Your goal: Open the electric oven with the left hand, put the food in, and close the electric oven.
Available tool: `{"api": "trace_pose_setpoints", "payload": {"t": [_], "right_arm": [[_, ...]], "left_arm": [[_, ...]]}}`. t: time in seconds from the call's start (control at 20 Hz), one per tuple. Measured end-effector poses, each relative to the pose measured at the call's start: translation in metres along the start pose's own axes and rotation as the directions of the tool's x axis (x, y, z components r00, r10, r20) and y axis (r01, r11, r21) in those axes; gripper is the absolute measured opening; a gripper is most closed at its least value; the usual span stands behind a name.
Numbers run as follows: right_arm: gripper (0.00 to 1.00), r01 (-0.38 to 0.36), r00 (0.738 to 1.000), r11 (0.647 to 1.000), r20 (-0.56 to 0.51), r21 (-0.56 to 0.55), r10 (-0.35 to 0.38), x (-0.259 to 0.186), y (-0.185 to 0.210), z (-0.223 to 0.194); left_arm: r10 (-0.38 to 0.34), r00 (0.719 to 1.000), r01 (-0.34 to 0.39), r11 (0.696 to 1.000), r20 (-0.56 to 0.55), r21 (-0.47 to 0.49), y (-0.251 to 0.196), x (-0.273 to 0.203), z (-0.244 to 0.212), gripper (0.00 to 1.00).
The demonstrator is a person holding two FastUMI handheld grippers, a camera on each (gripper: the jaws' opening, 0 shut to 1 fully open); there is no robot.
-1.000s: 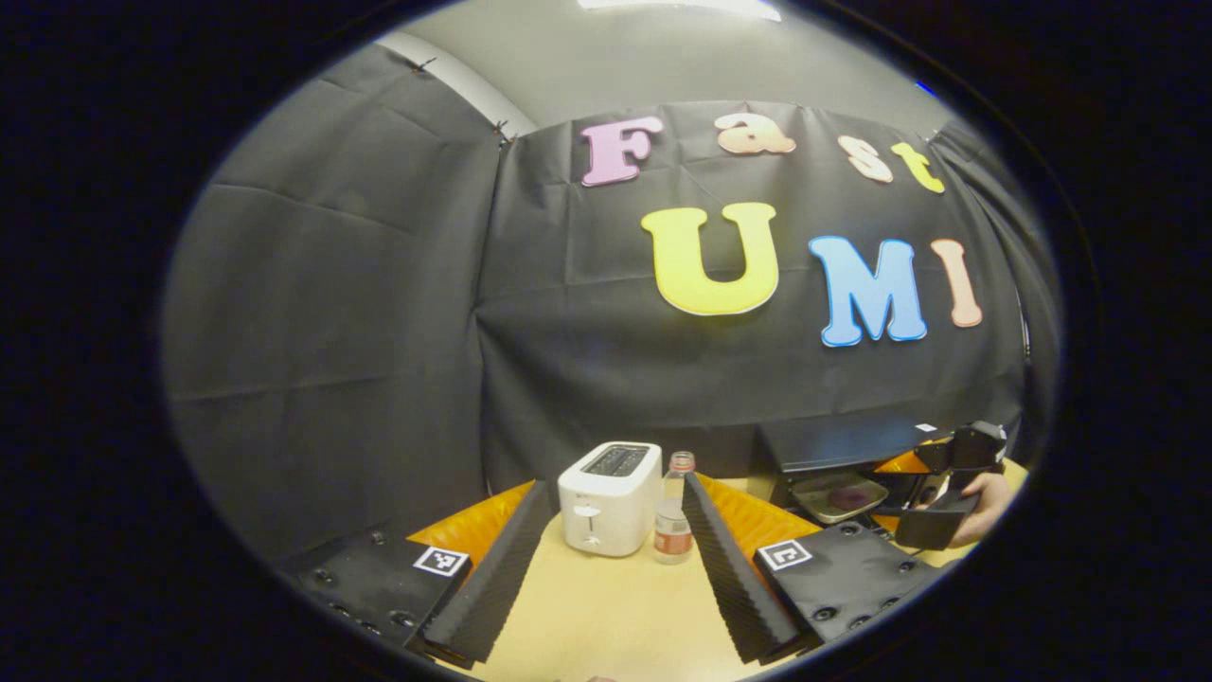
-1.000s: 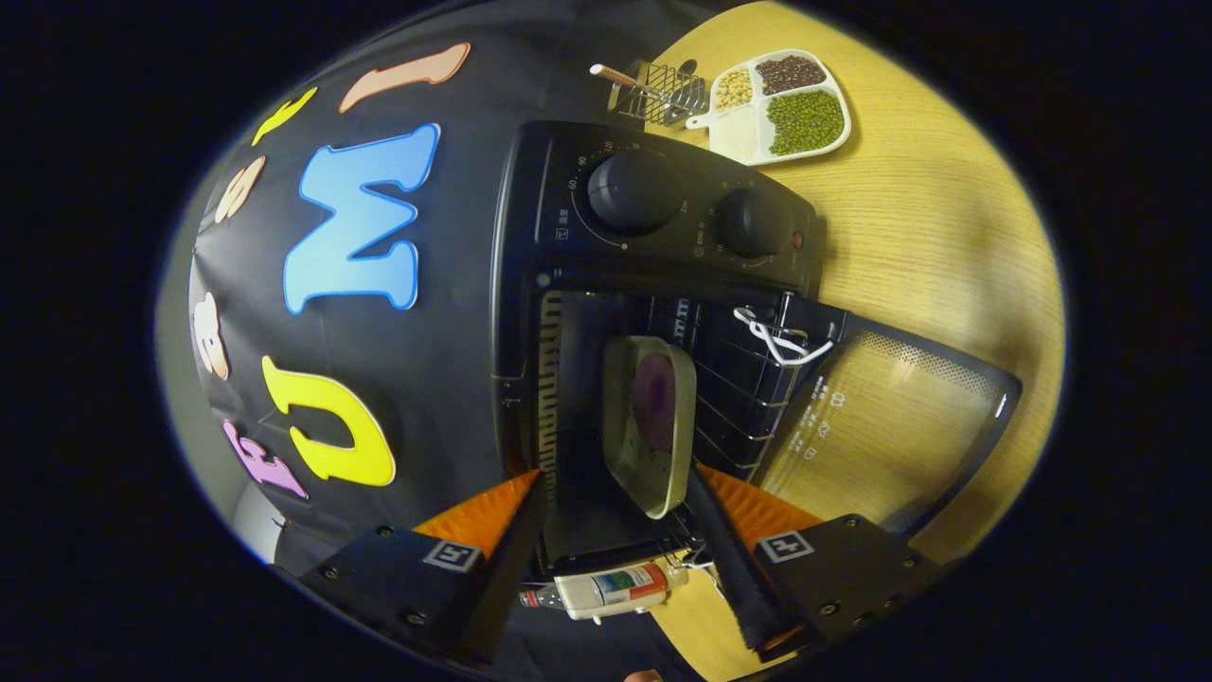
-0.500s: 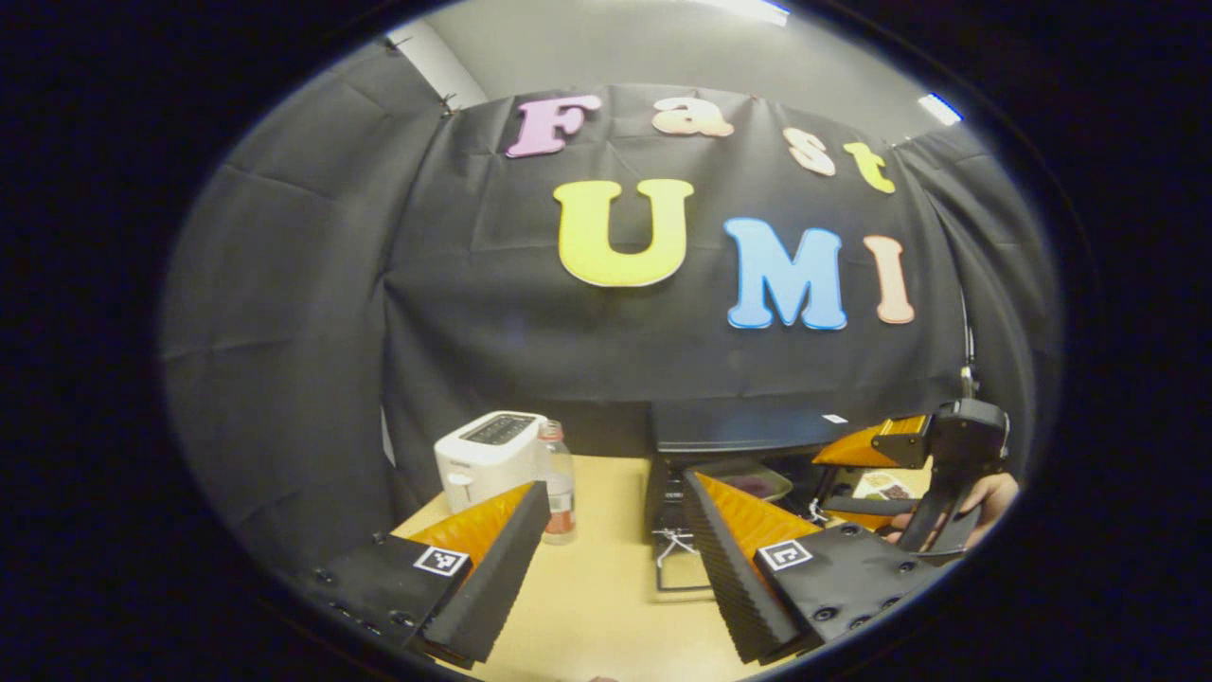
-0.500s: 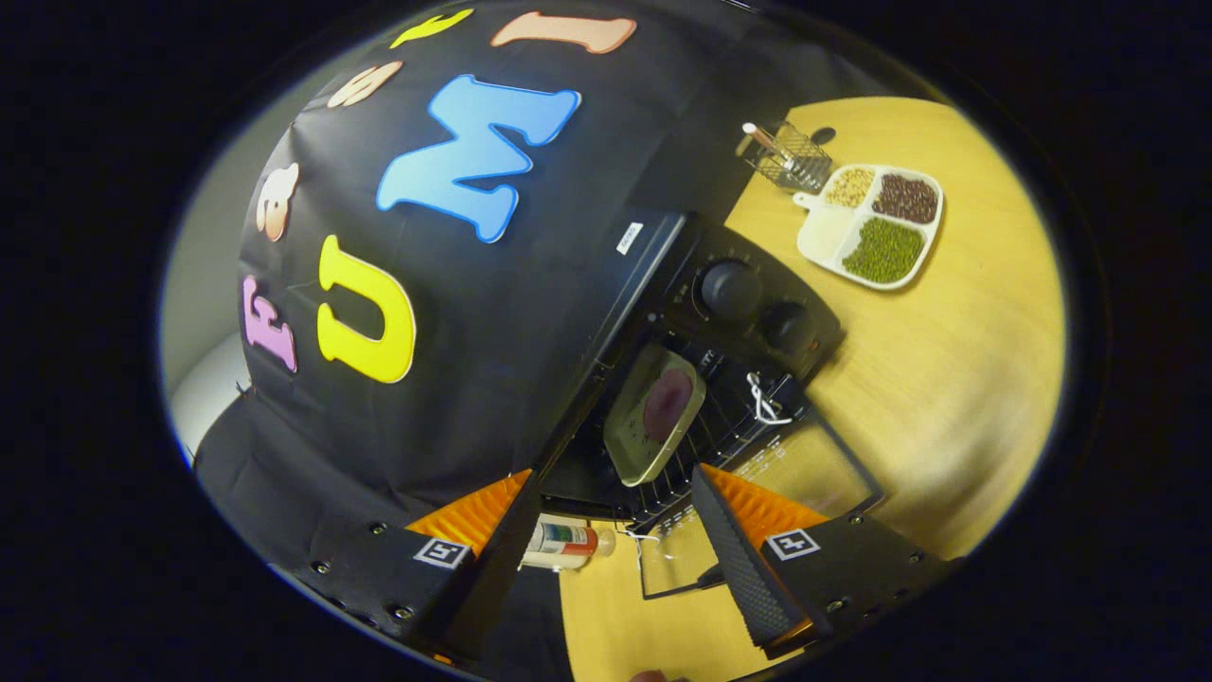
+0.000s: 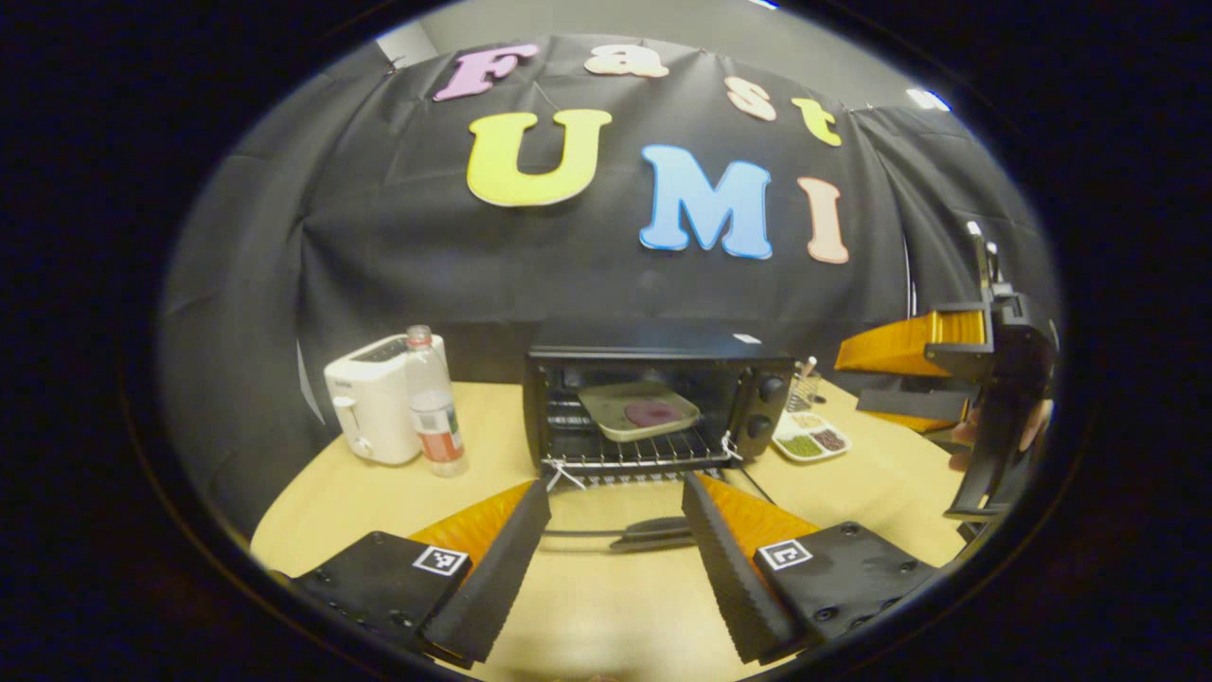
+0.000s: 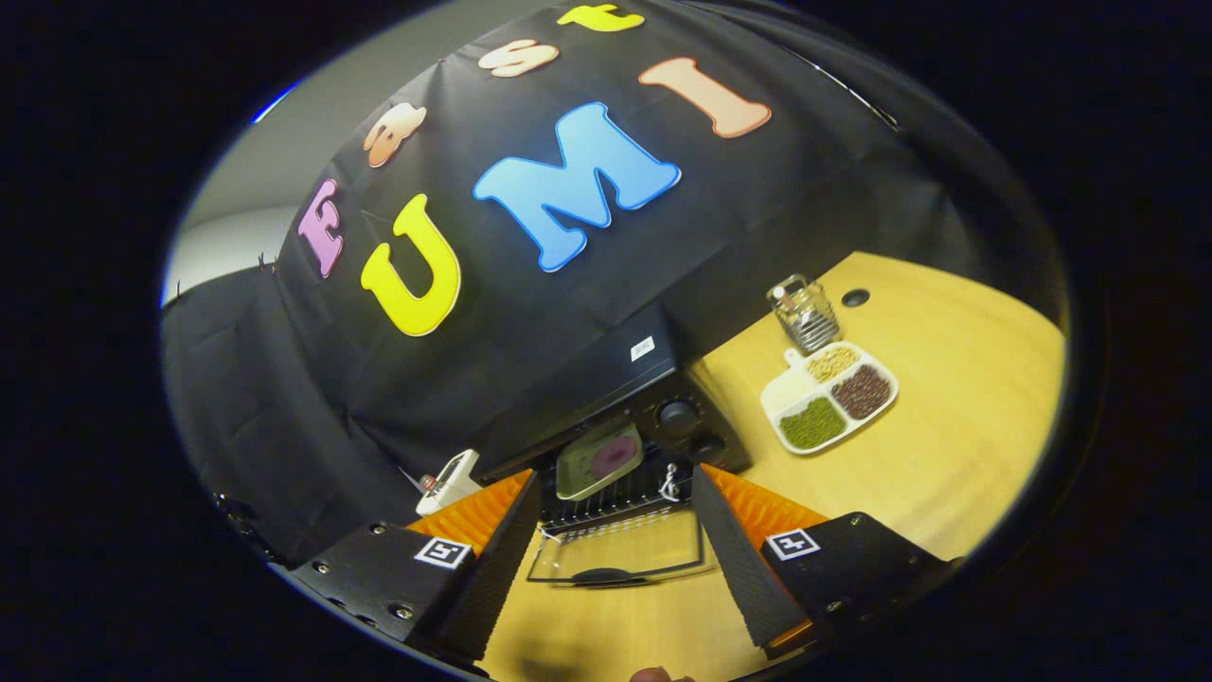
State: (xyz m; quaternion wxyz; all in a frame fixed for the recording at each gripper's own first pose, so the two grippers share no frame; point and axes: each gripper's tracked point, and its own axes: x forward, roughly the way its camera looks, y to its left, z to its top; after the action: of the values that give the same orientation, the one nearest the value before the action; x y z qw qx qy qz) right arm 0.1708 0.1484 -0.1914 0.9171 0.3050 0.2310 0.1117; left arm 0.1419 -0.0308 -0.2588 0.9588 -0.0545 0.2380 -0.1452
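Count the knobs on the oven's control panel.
2. Both sit on the oven panel right of the open cavity: upper knob, lower knob. In the right gripper view: and.

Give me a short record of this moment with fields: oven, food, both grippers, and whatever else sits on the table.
oven: black oven at the table's back, door folded down open
food: tray with a dark purple piece on the wire rack inside
left gripper: open, empty, facing the oven door
right gripper: open, empty, held off the oven's right side
left of oven: white toaster, bottle beside it
right of oven: divided dish of beans, wire holder behind it
table: light wood
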Motion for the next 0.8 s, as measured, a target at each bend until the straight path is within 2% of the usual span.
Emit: {"api": "trace_pose_setpoints", "payload": {"t": [0.05, 0.15, 0.2, 0.25, 0.3, 0.35, 0.4, 0.5, 0.55, 0.6, 0.7, 0.8], "right_arm": [[0.97, 0.015, 1.000, 0.999, 0.024, -0.035, -0.014, -0.009, -0.007, 0.008], [0.97, 0.054, 0.997, 0.993, 0.065, -0.101, -0.047, -0.027, -0.021, 0.021], [0.97, 0.081, 0.994, 0.987, 0.082, -0.142, -0.070, -0.037, -0.028, 0.026], [0.97, 0.108, 0.991, 0.976, 0.103, -0.188, -0.090, -0.046, -0.035, 0.032], [0.97, 0.134, 0.986, 0.962, 0.126, -0.236, -0.106, -0.054, -0.041, 0.039], [0.97, 0.159, 0.981, 0.947, 0.153, -0.281, -0.119, -0.062, -0.044, 0.046], [0.98, 0.184, 0.974, 0.929, 0.183, -0.320, -0.129, -0.072, -0.047, 0.055], [0.98, 0.235, 0.959, 0.892, 0.240, -0.386, -0.149, -0.090, -0.052, 0.070], [0.97, 0.266, 0.949, 0.868, 0.269, -0.419, -0.162, -0.100, -0.055, 0.075], [0.98, 0.297, 0.939, 0.844, 0.296, -0.447, -0.174, -0.109, -0.058, 0.082], [0.98, 0.340, 0.924, 0.808, 0.330, -0.481, -0.192, -0.123, -0.062, 0.090], [0.97, 0.372, 0.912, 0.784, 0.353, -0.496, -0.210, -0.135, -0.063, 0.094]], "left_arm": [[-0.015, 1.000, 0.016, 1.000, -0.022, 0.004, -0.010, 0.003, -0.008, 0.96], [-0.032, 0.998, 0.033, 0.999, -0.062, 0.013, -0.023, 0.010, -0.023, 0.96], [-0.035, 0.996, 0.037, 0.999, -0.083, 0.016, -0.029, 0.014, -0.031, 1.00], [-0.036, 0.994, 0.038, 0.999, -0.102, 0.018, -0.032, 0.017, -0.039, 0.95], [-0.032, 0.992, 0.035, 0.999, -0.123, 0.018, -0.035, 0.021, -0.047, 0.95], [-0.031, 0.989, 0.033, 0.999, -0.145, 0.012, -0.038, 0.026, -0.056, 1.00], [-0.027, 0.985, 0.027, 1.000, -0.171, 0.001, -0.040, 0.030, -0.065, 0.96], [-0.020, 0.973, 0.016, 1.000, -0.231, -0.021, -0.046, 0.042, -0.087, 0.96], [-0.016, 0.967, 0.011, 1.000, -0.253, -0.023, -0.047, 0.048, -0.096, 1.00], [-0.010, 0.964, 0.007, 1.000, -0.267, -0.013, -0.047, 0.051, -0.104, 1.00], [0.022, 0.959, -0.012, 0.999, -0.283, 0.037, -0.046, 0.062, -0.115, 0.92], [0.050, 0.951, -0.028, 0.997, -0.305, 0.075, -0.046, 0.071, -0.125, 1.00]]}}
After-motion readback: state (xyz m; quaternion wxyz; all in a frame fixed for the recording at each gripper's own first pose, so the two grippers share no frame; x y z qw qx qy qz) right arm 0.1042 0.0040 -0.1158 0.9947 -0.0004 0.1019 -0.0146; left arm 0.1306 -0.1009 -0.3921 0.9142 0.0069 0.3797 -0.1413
